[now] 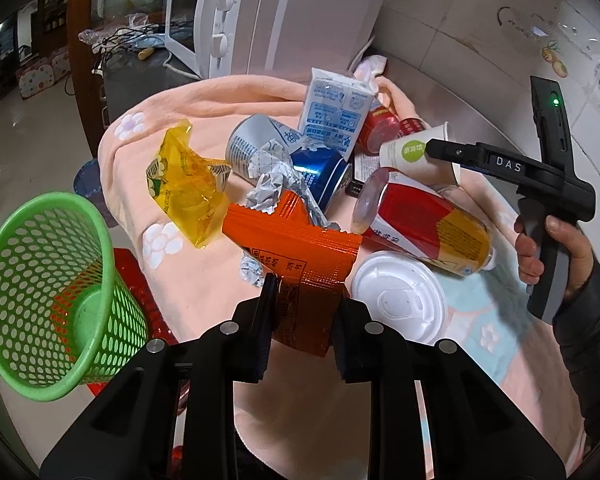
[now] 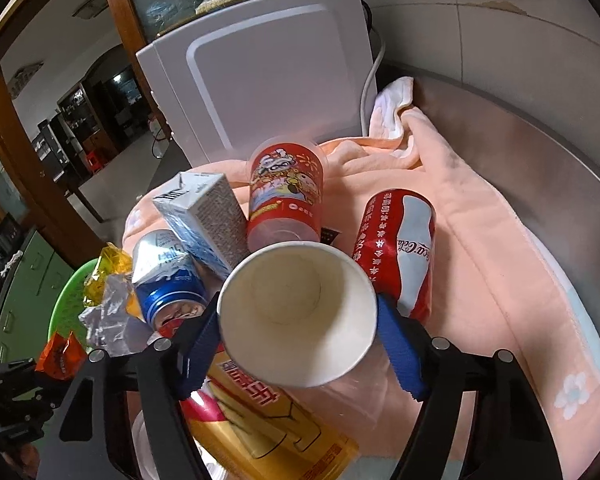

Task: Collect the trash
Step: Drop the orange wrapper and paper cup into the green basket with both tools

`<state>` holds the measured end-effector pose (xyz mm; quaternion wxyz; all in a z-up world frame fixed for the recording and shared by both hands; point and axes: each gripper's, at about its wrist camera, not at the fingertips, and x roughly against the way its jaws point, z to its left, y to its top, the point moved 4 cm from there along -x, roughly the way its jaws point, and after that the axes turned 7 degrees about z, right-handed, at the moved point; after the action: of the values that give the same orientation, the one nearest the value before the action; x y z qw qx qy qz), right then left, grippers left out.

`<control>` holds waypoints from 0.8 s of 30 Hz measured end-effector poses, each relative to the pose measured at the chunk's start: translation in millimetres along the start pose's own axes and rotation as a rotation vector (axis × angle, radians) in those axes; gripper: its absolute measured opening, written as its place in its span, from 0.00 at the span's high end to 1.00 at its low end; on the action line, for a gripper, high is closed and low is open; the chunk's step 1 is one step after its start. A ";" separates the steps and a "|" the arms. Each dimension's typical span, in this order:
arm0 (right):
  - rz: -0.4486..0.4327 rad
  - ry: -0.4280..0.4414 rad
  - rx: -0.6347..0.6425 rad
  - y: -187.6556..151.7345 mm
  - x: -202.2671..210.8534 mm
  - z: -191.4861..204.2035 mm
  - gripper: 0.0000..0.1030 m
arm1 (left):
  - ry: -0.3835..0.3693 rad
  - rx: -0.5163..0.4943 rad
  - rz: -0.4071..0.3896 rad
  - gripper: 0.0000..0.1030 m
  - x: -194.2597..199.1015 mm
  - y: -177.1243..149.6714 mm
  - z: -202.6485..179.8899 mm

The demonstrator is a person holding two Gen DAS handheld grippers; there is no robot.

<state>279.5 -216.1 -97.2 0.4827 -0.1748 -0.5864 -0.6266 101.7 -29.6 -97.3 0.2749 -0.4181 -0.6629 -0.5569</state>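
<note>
**Presently: both grippers loaded over the trash pile**

My left gripper (image 1: 306, 300) is closed on the orange wrapper (image 1: 296, 248), fingers pinching its near edge. My right gripper (image 2: 298, 320) clamps the white paper cup (image 2: 296, 312) between its blue pads (image 2: 400, 344), mouth toward the camera.

Taking the pink towel (image 1: 204, 288) as reference: remaining trash lies heaped at its centre, namely a yellow wrapper (image 1: 186, 184), crumpled foil (image 1: 270, 180), blue can (image 1: 320, 176), milk carton (image 1: 336, 108), and red-and-gold bottle (image 1: 420, 224). A white lid (image 1: 400, 300) rests on its near side. The green basket (image 1: 48, 292) sits off its left edge. A microwave (image 1: 260, 16) stands behind it.
</note>
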 end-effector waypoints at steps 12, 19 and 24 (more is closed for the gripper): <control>-0.069 0.054 0.025 -3.2 53.5 42.2 0.32 | 0.009 0.069 -0.081 0.77 52.5 -2.9 31.1; -0.088 0.150 0.096 3.5 66.3 98.9 0.32 | 0.155 0.197 -0.126 0.77 77.1 -6.6 102.1; -0.061 0.212 0.177 1.9 54.8 154.2 0.32 | 0.246 0.295 -0.110 0.77 78.1 -17.9 162.8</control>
<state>201.7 -98.4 -14.4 0.5361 -0.0462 -0.5903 -0.6017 63.8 146.9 -78.8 0.3815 -0.2652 -0.7206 -0.5146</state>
